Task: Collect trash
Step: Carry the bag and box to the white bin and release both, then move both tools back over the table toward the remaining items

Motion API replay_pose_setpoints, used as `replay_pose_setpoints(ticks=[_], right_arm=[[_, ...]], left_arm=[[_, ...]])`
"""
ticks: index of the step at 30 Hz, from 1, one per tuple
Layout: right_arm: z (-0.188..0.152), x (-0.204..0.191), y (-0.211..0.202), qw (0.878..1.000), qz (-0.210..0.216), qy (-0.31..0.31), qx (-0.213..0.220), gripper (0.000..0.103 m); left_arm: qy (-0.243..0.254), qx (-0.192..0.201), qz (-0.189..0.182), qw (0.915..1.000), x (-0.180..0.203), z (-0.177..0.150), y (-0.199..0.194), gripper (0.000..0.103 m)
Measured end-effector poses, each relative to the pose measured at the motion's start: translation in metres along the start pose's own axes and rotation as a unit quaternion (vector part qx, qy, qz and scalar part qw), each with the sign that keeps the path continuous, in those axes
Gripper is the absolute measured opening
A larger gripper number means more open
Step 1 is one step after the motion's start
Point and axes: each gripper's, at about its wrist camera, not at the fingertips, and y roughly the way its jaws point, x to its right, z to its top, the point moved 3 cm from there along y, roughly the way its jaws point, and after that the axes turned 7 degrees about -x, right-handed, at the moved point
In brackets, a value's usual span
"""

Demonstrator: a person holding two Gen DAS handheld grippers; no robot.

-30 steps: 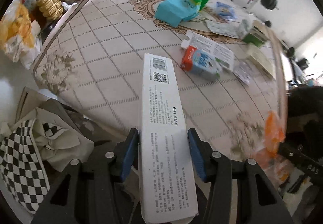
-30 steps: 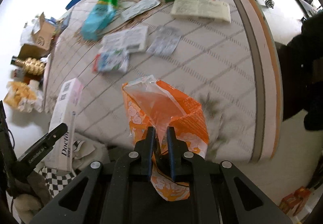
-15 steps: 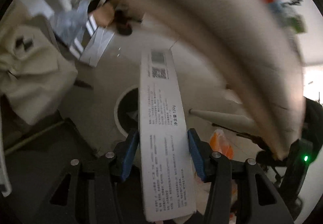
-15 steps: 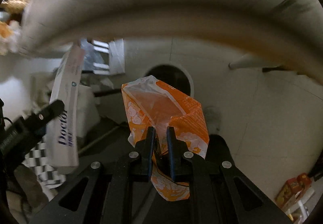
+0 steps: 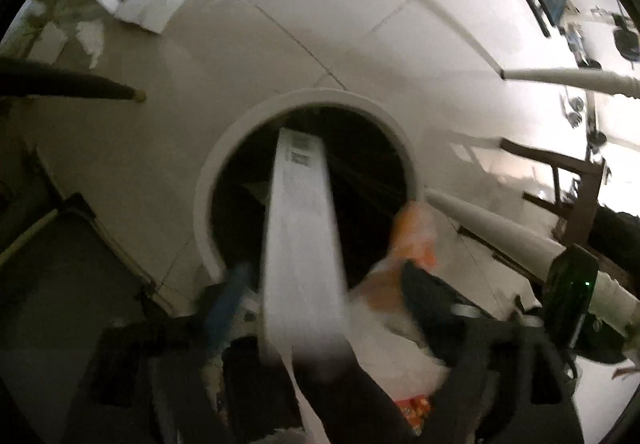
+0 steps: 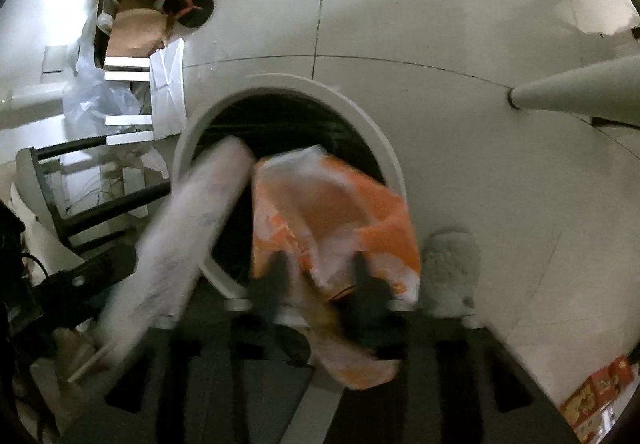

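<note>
Both grippers pointed steeply down over a round white trash bin (image 5: 208,179) with a dark inside, standing on a pale tiled floor (image 5: 280,23). The left gripper (image 5: 320,284) was opening, its jaws apart around a long white carton (image 5: 300,228) that reached over the bin's mouth. The right gripper (image 6: 320,276) was opening too, an orange snack bag (image 6: 336,203) blurred between its parted jaws above the bin.

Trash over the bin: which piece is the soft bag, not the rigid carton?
The orange bag, crumpled, between the opening right gripper fingers. The long white box is the carton.
</note>
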Motion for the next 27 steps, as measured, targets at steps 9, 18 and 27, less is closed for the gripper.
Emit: replay_pose_setpoints(ticks=[9, 18, 27], right_arm=[[-0.001, -0.005, -0.009, 0.998, -0.018, -0.053, 0.008, 0.097], [-0.024, -0.023, -0.052, 0.982, -0.151, -0.104, 0.048, 0.097], [-0.058, -0.046, -0.106, 0.976, -0.170, -0.123, 0.062, 0.097]], left_arm=[[-0.002, 0.090, 0.105, 0.9904, -0.024, -0.045, -0.031, 0.097], [0.027, 0.098, 0.180, 0.9785, -0.006, -0.084, -0.053, 0.097], [0.035, 0.109, 0.192, 0.9747, 0.005, -0.120, -0.095, 0.097]])
